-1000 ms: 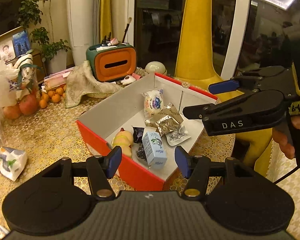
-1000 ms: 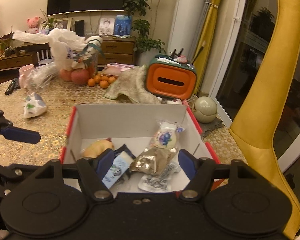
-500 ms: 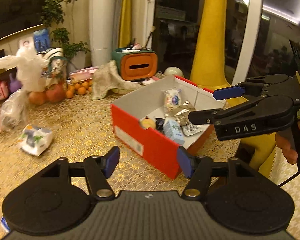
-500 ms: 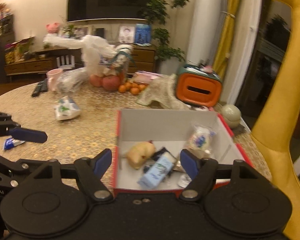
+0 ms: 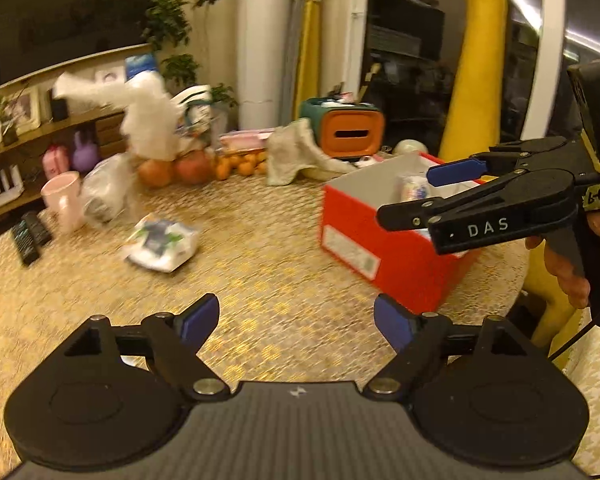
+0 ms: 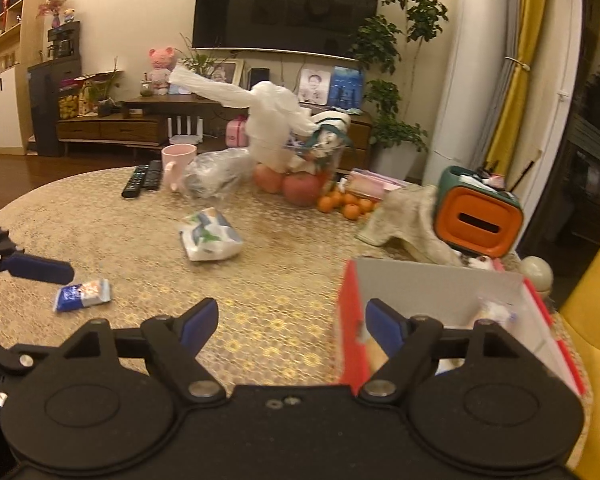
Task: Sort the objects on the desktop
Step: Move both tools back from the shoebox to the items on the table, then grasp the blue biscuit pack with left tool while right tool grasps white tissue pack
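Note:
A red cardboard box [image 5: 380, 236] with white inside stands at the table's right end and holds several snack packs; it also shows in the right wrist view [image 6: 440, 292]. A white tissue pack [image 5: 162, 240] lies mid-table, also seen in the right wrist view [image 6: 210, 240]. A small blue snack packet [image 6: 82, 294] lies nearer the front left. My left gripper [image 5: 296, 320] is open and empty above bare tablecloth. My right gripper [image 6: 288, 322] is open and empty beside the box's left wall; it shows in the left wrist view [image 5: 420, 192] over the box.
At the back stand a pink mug [image 6: 176, 162], two remotes [image 6: 142, 178], a clear plastic bag [image 6: 216, 174], apples and oranges [image 6: 300, 188], a cloth [image 6: 404, 220] and an orange-green tissue holder [image 6: 478, 220]. A yellow chair [image 5: 476, 60] stands right of the table.
Both grippers have pulled back and swung left, away from the box. The box has shifted to the right in both views, and the tissue pack and blue packet have come into view.

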`<state>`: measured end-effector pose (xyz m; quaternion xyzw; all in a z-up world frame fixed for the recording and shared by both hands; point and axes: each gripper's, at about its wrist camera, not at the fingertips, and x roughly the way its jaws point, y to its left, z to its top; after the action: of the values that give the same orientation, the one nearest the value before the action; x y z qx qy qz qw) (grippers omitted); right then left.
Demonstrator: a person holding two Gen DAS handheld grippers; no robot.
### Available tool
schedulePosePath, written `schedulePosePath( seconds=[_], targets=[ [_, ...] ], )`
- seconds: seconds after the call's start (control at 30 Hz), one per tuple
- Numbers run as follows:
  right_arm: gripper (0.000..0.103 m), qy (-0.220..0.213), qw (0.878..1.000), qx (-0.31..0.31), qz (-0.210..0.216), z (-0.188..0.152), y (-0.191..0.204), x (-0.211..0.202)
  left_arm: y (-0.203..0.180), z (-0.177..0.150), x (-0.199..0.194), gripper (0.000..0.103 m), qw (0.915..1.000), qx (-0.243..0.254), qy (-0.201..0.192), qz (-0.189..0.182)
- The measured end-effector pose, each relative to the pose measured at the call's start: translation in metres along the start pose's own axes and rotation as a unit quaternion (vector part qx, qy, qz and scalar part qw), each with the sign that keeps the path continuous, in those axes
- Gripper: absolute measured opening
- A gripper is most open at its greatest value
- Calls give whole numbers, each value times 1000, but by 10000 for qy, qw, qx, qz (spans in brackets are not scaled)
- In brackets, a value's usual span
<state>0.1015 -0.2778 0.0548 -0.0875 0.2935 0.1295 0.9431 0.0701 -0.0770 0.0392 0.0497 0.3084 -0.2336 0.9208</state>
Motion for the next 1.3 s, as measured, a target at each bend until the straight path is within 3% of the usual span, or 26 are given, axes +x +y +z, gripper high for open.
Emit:
schedulePosePath(
  seconds=[0.3, 0.53, 1.3],
  targets=[
    [81, 101, 9997, 78, 230, 11, 30, 35, 55, -22, -15, 85, 9975, -432, -182, 524],
    [81, 218, 9991, 76, 363, 18, 46, 67, 85, -37, -10, 102, 9947, -418, -235, 906],
    [81, 711, 9949, -287, 657, 52, 75, 210, 185, -85, 68, 103, 9894, -1194, 341, 749]
  ],
)
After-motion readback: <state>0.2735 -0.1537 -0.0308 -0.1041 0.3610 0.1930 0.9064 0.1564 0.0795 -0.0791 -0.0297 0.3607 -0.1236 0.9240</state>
